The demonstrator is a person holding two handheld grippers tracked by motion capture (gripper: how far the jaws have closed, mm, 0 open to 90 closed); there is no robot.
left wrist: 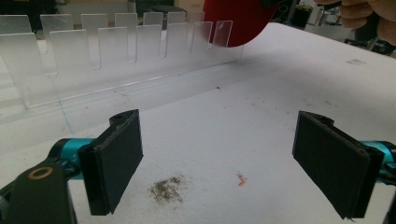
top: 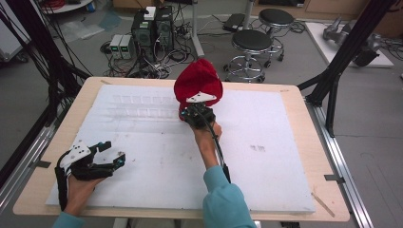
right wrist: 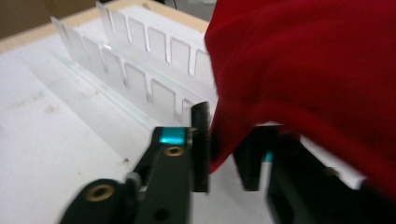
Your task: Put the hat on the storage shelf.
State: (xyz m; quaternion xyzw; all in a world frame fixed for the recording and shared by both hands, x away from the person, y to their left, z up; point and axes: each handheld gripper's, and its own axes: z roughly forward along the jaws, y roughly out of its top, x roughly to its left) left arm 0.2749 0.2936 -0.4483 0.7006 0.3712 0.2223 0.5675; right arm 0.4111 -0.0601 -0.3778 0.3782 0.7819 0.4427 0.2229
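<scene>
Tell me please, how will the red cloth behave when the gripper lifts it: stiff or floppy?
Probably floppy: the red cloth bulges and folds above the right gripper and drapes over the clear slotted rack. It looks light. A fold hangs between the jaws, which have a gap, so it may slip.

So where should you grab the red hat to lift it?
Probably the loose bottom edge of the red hat, from the person's side. That thin fold hangs down by the clear rack and fits between the jaws of the right hand-held gripper; the rounded top looks too bulky.
</scene>
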